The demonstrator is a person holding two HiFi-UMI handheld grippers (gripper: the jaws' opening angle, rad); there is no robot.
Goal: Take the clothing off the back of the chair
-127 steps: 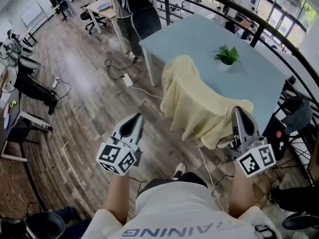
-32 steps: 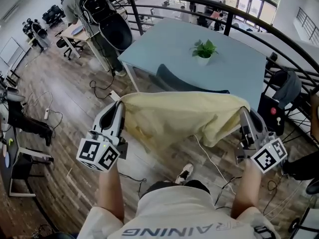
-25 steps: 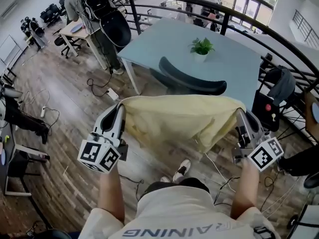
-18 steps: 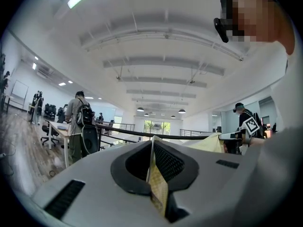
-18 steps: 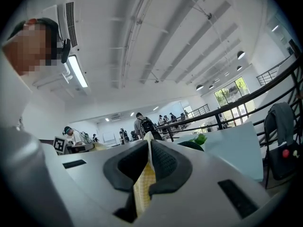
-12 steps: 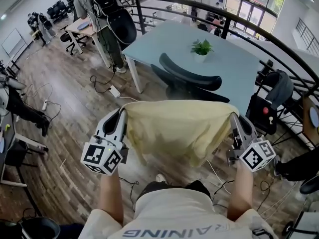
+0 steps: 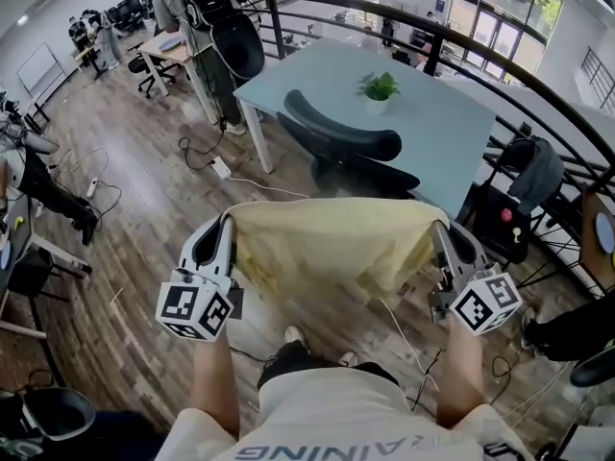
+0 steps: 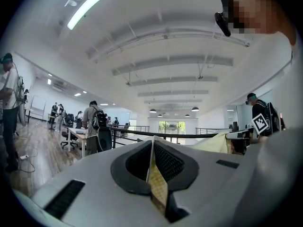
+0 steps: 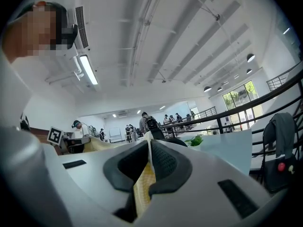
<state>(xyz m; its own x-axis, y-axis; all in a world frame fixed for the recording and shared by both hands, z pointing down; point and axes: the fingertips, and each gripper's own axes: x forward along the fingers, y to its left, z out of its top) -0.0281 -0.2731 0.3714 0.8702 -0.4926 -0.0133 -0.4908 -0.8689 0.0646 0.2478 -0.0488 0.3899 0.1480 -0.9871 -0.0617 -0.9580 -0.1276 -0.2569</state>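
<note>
The left gripper [image 7: 228, 223] and the right gripper [image 7: 439, 230] each have their jaws pressed together on a pinch of the yellow clothing [image 7: 332, 243], one at each upper corner. The cloth hangs spread between them in the air, close in front of the person and above the floor [image 7: 135, 200], clear of the chair. The floor is grey-brown wood planking, with loose cables [image 7: 213, 164] trailing across it near the table's left legs. The dark chair [image 7: 346, 144] stands pushed up to the near edge of the pale blue table [image 7: 437, 128], its curved back bare. A small green plant [image 7: 379, 86] in a white pot sits near the middle of the table. Behind and to the right of the table runs a curved black railing [image 7: 509, 89], with a grey jacket [image 7: 535, 169] hung over it at the right. At the upper left, a person with a black backpack [image 7: 209, 12] stands beside a light-coloured desk [image 7: 173, 44], and more office chairs and people show further back. In the gripper views the ceiling [image 8: 165, 60] is white with long beams, lit by a strip light [image 8: 86, 8] and round lamps. Tall windows close off the far end of the room.
</note>
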